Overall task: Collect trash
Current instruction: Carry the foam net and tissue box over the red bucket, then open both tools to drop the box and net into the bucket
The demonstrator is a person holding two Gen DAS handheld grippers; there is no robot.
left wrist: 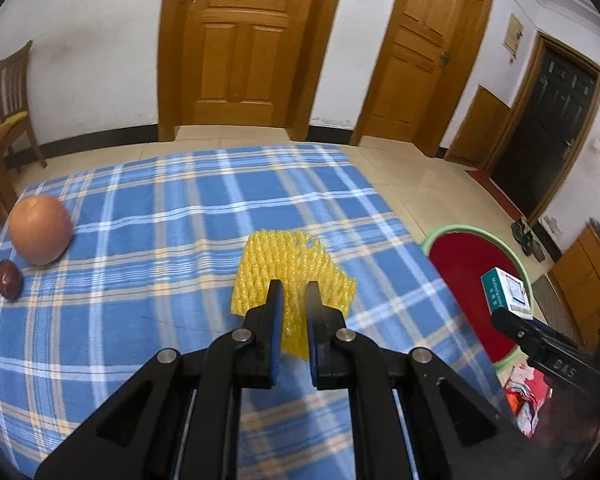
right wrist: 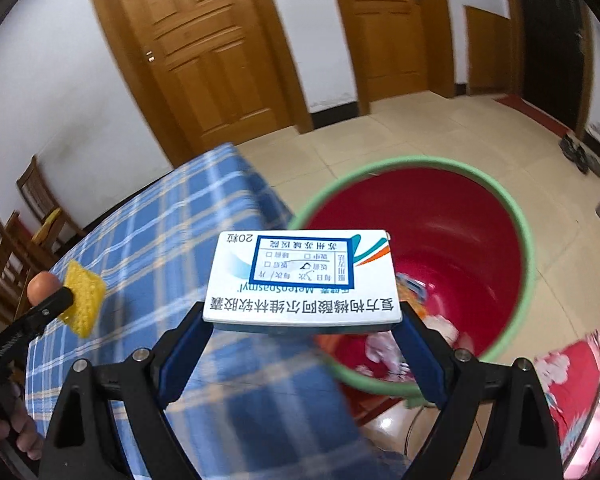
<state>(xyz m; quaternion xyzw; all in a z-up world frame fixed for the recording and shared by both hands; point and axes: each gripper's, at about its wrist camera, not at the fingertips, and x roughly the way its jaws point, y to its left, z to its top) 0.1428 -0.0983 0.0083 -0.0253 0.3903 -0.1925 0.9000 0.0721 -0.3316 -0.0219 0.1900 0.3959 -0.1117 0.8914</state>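
A: Trash in both grippers. The right gripper (right wrist: 302, 320) grasps a white medicine box (right wrist: 302, 276) across its width, above the table edge beside the red bin (right wrist: 532, 264).

B: And the left?

A: The left gripper (left wrist: 294, 296) is clenched on a yellow foam fruit net (left wrist: 288, 268), lifted over the blue plaid tablecloth (left wrist: 160, 216).

B: What next?

A: Likely carrying the box over the bin's mouth and letting go. It looks flat, light, printed with blue text.
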